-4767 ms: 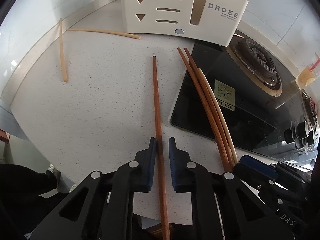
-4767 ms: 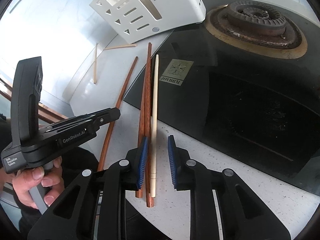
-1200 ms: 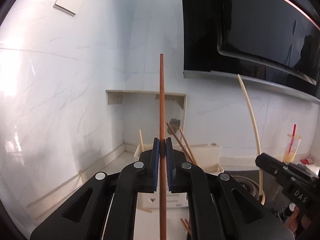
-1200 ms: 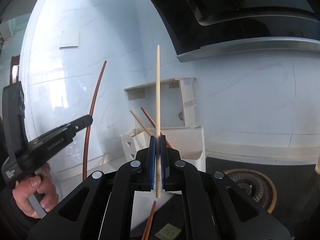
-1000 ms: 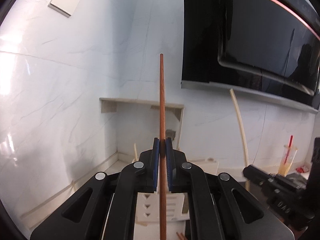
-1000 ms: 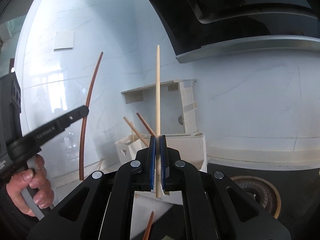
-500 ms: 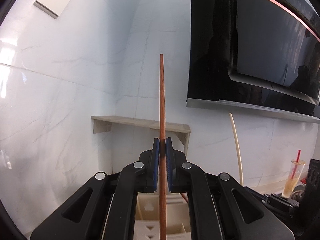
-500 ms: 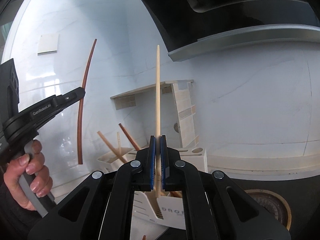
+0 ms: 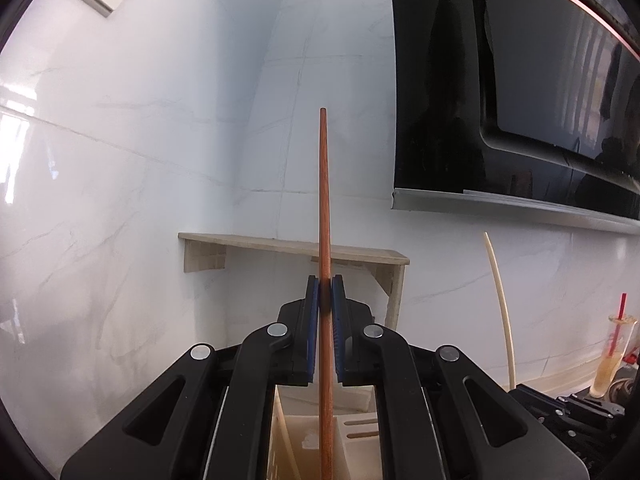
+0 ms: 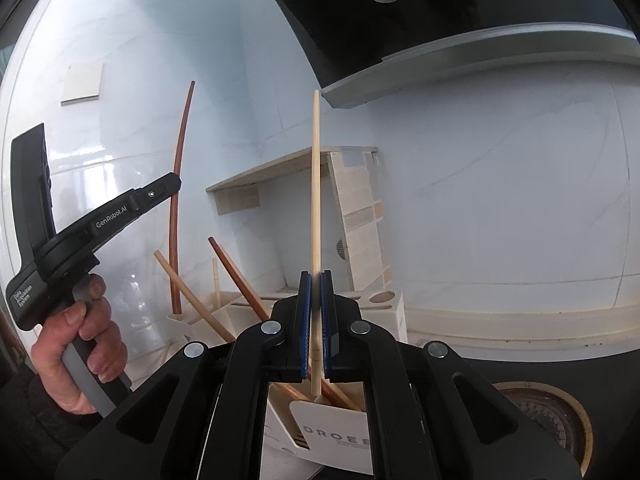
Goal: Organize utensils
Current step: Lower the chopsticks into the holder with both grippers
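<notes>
In the right wrist view, far left, the left tool (image 10: 173,184) bears white lettering: "GenRobot.AI" along its finger, and small print on the grip that looks like "Data Acquisition System". A hand (image 10: 82,346) wraps the grey handle from below, fingers curled round it, the tool body slanting up to the right. Its blue pads are clamped tight on a brown chopstick (image 10: 179,200) that stands nearly upright, its lower end down at the left slot of the white holder (image 10: 394,304); whether it touches the slot I cannot tell.

The holder stands on the bench (image 10: 280,466) and shows "DROEE" on its front panel, with smaller print beneath too fine to read. Three chopsticks lean in it already: a tan one (image 10: 188,292), a short pale one (image 10: 216,280) and a dark brown one (image 10: 240,284).

In the middle the right tool (image 10: 316,280) points slightly downward, pads closed on a pale chopstick (image 10: 316,184). The stick is upright, its lower tip hanging just above the holder's front compartment. A burner (image 10: 548,412) shows at lower right.

In the left wrist view the left tool (image 9: 326,284) points level, the brown chopstick (image 9: 324,200) vertical between its pads and the holder (image 9: 352,428) directly below. To the right the pale chopstick (image 9: 500,304) rises, and farther right a drink cup (image 9: 612,356) with a red straw stands on the bench.
</notes>
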`<state>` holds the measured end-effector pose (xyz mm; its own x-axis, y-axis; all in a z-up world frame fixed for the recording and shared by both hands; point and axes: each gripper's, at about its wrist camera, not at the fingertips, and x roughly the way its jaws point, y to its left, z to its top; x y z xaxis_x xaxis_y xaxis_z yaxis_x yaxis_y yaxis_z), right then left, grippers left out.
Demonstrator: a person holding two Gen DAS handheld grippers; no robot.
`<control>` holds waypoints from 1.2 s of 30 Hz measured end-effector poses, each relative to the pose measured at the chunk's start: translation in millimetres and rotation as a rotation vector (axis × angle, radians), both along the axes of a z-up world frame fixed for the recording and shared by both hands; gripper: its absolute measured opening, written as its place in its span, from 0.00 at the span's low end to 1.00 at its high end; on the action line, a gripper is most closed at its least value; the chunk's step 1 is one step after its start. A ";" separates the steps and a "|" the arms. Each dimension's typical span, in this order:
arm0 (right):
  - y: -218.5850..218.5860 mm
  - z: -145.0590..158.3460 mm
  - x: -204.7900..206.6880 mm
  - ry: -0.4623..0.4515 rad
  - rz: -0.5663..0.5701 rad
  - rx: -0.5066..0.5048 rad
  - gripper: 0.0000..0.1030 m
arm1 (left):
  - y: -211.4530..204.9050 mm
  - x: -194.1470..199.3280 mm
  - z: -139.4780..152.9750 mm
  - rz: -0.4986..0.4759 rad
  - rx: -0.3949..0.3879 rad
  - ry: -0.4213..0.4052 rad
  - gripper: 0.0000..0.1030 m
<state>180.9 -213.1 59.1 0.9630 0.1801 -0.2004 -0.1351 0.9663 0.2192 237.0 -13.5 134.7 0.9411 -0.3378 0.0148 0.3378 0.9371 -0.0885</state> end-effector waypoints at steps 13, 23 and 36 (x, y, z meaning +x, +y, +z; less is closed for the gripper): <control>3.5 -3.2 4.9 -0.003 0.005 0.005 0.05 | 1.0 11.7 -11.1 0.012 0.020 0.005 0.06; -0.4 -8.5 8.6 -0.008 0.004 0.010 0.05 | 5.3 16.1 -16.4 0.013 0.011 0.005 0.06; -3.5 -16.2 14.3 -0.015 -0.008 0.003 0.05 | 2.5 17.7 -25.9 0.024 0.020 -0.014 0.06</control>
<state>195.3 -216.5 42.9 0.9674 0.1727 -0.1850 -0.1305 0.9667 0.2202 254.6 -10.9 108.8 0.9487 -0.3155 0.0216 0.3162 0.9465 -0.0647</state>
